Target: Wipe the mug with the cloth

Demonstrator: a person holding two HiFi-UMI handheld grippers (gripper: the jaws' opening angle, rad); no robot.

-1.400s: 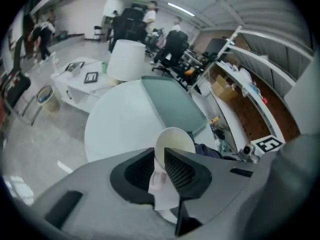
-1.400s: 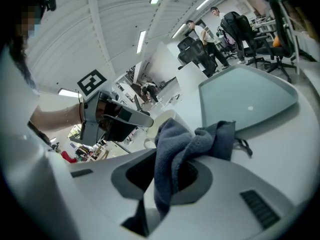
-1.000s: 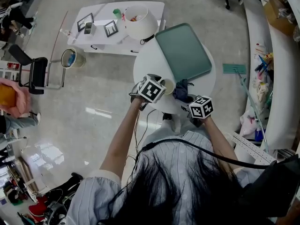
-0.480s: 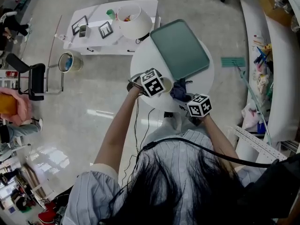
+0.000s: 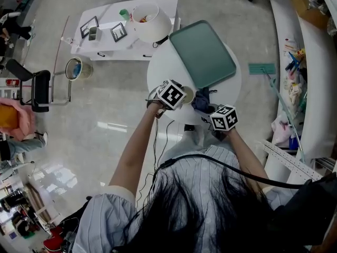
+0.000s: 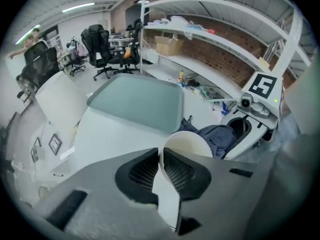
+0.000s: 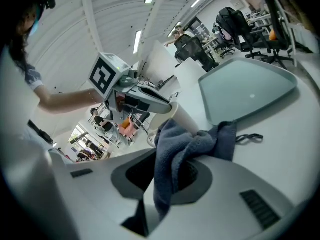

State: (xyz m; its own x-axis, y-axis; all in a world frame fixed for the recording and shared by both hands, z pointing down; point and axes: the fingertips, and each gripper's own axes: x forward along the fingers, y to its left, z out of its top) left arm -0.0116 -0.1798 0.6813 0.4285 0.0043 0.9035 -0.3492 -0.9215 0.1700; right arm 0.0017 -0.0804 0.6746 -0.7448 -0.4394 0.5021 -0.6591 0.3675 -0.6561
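A cream mug (image 5: 188, 95) hangs over the near edge of the round white table (image 5: 168, 67). My left gripper (image 5: 181, 96) is shut on the mug's wall, and in the left gripper view the rim (image 6: 186, 145) stands between the pads. A dark blue cloth (image 5: 201, 100) lies against the right side of the mug, and my right gripper (image 5: 210, 110) is shut on it. In the right gripper view the cloth (image 7: 176, 149) bunches up from between the jaws and touches the mug (image 7: 186, 118). The mug's inside is hidden.
A teal tray (image 5: 202, 52) lies on the far half of the table. Beyond it stands a low white table (image 5: 105, 44) with picture frames and a white lampshade (image 5: 151, 22). A bin (image 5: 77, 67) and a chair (image 5: 41, 84) stand at the left, shelves (image 5: 308, 78) at the right.
My left gripper has sunk slightly with the mug in it and then stopped. The right gripper and the cloth have kept their place.
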